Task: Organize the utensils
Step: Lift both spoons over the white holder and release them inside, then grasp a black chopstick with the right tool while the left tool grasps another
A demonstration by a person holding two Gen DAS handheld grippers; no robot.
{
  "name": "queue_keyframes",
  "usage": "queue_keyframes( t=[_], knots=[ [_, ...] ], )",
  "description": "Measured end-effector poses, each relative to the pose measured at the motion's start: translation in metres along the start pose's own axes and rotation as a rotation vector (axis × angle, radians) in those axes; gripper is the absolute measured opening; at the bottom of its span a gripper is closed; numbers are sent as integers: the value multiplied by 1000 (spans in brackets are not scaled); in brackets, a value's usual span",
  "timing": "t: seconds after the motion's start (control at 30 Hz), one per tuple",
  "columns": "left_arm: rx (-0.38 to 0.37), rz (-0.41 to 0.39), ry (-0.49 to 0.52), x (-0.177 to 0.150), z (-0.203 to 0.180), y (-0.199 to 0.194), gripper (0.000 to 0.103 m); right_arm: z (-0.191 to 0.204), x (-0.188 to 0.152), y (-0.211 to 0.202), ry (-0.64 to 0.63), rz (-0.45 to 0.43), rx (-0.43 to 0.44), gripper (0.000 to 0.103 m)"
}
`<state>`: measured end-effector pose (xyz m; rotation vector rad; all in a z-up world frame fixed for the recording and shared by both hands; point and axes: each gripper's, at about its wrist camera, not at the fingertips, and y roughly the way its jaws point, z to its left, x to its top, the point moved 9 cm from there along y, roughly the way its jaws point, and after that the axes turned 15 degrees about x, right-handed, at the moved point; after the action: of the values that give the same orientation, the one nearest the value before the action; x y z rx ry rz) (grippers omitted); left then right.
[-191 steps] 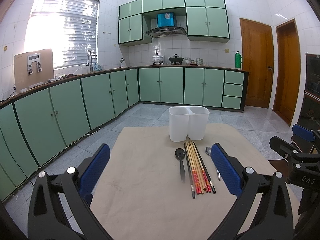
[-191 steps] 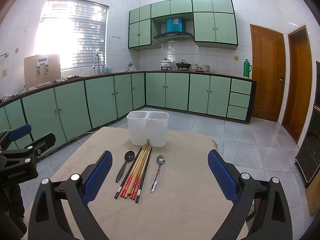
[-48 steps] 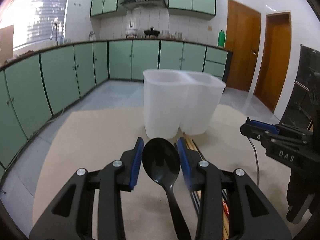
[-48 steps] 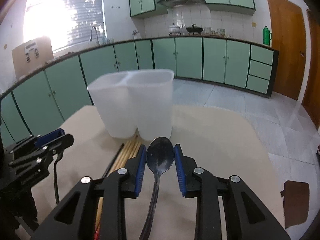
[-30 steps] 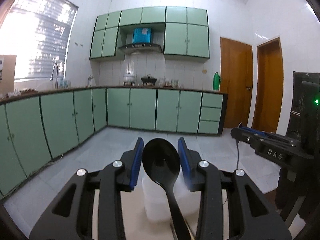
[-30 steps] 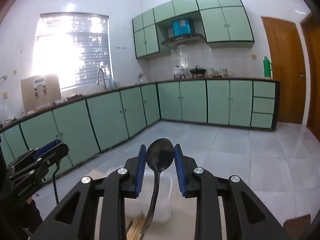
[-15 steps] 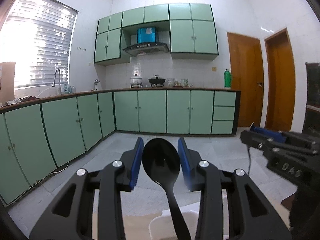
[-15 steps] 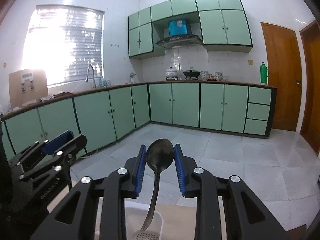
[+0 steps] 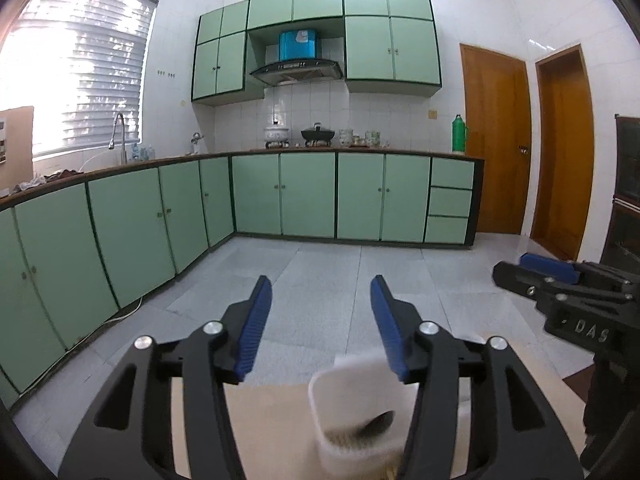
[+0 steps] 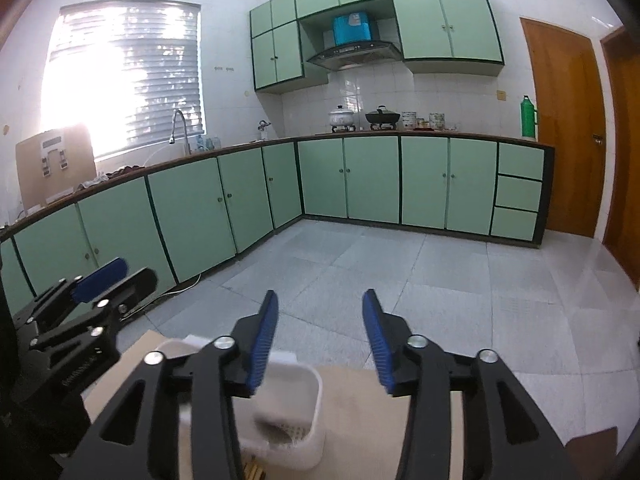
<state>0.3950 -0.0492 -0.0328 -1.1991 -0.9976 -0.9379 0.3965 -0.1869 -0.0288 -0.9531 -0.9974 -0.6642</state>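
In the left wrist view my left gripper (image 9: 320, 320) hangs over the white two-part holder (image 9: 352, 380), its jaws opening with nothing between the blue pads. A dark blur inside the left compartment is the black spoon (image 9: 378, 424). My right gripper (image 10: 320, 340) is likewise opening and empty above the holder (image 10: 314, 384), where a dark smear low in the compartment looks like the metal spoon (image 10: 276, 430). Each gripper shows in the other's view: the right gripper (image 9: 560, 292) at the right edge, the left gripper (image 10: 92, 312) at the left edge. The chopsticks are almost hidden under the fingers.
The holder stands on a beige table cover (image 9: 272, 420) whose far edge lies just beyond it. Past that come grey floor tiles, green base cabinets (image 9: 308, 196), two wooden doors (image 9: 496, 144) and a dark cabinet (image 9: 628, 200) at the right.
Both grippers have opened and let go of their spoons, which have dropped out of the jaws into the holder. Both views have sunk a little, and more of the holder shows.
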Motion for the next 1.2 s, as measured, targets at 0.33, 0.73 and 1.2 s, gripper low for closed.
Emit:
queue_keyframes(
  t=[0.33,0.73,1.2],
  knots=[
    [-6,228,23,-94,30,-75,70,33,-97,-71,47,125,17,73],
    [11,514,64,-225,57,-142,73,75,-235,-129,142,339,3,70],
    [9,581,87,-252,45,-171,75,110,-271,-133,87,460,21,52]
  ],
)
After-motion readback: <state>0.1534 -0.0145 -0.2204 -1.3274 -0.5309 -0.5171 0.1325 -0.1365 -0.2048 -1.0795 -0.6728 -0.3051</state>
